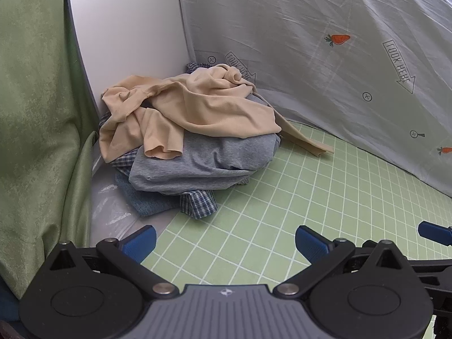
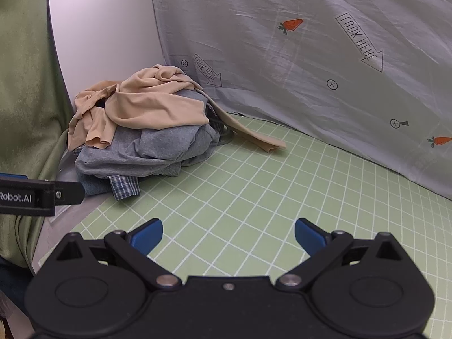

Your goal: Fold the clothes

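A heap of crumpled clothes sits in the far left corner of the green checked mat (image 1: 282, 197) (image 2: 254, 192). On top lies a beige garment (image 1: 197, 104) (image 2: 147, 107), with one strip trailing to the right onto the mat. Under it are a grey shirt (image 1: 203, 166) (image 2: 158, 147) and a blue plaid shirt (image 1: 197, 204) (image 2: 124, 188). My left gripper (image 1: 226, 243) hovers open above the mat, short of the heap, nothing between its blue pads. My right gripper (image 2: 228, 236) is likewise open and empty, nearer the mat's middle. One of its blue fingertips (image 1: 432, 233) shows at the left wrist view's right edge.
A grey sheet (image 1: 325, 42) (image 2: 296, 42) printed with carrots and arrows hangs behind the mat. A white panel (image 1: 121, 28) stands behind the heap. Green fabric (image 1: 36, 99) drapes along the left side. Crinkled clear plastic (image 1: 113, 206) lies left of the mat.
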Available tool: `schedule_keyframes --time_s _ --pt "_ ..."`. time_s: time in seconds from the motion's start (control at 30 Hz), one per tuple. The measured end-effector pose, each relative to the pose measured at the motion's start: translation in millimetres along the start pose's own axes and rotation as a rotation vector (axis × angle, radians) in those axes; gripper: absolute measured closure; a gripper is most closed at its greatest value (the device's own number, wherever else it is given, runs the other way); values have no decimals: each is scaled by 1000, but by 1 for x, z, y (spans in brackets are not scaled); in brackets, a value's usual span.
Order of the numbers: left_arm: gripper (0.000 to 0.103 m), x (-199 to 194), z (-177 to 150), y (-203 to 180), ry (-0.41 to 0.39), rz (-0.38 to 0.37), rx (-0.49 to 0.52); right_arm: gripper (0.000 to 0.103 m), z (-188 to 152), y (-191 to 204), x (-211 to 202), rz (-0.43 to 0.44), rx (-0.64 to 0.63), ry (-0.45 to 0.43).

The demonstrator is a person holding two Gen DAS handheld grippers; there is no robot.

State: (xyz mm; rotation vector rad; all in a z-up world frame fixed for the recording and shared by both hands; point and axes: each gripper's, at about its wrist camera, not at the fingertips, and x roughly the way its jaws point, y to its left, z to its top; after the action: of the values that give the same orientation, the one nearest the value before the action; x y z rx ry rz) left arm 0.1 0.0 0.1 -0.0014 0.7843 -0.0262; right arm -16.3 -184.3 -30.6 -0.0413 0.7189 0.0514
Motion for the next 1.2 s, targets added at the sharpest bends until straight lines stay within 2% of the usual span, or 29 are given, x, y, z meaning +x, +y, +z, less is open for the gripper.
schedule_keyframes --time_s 1.2 --pt "0 7 5 1 14 -7 -8 2 -2 1 6 -20 6 15"
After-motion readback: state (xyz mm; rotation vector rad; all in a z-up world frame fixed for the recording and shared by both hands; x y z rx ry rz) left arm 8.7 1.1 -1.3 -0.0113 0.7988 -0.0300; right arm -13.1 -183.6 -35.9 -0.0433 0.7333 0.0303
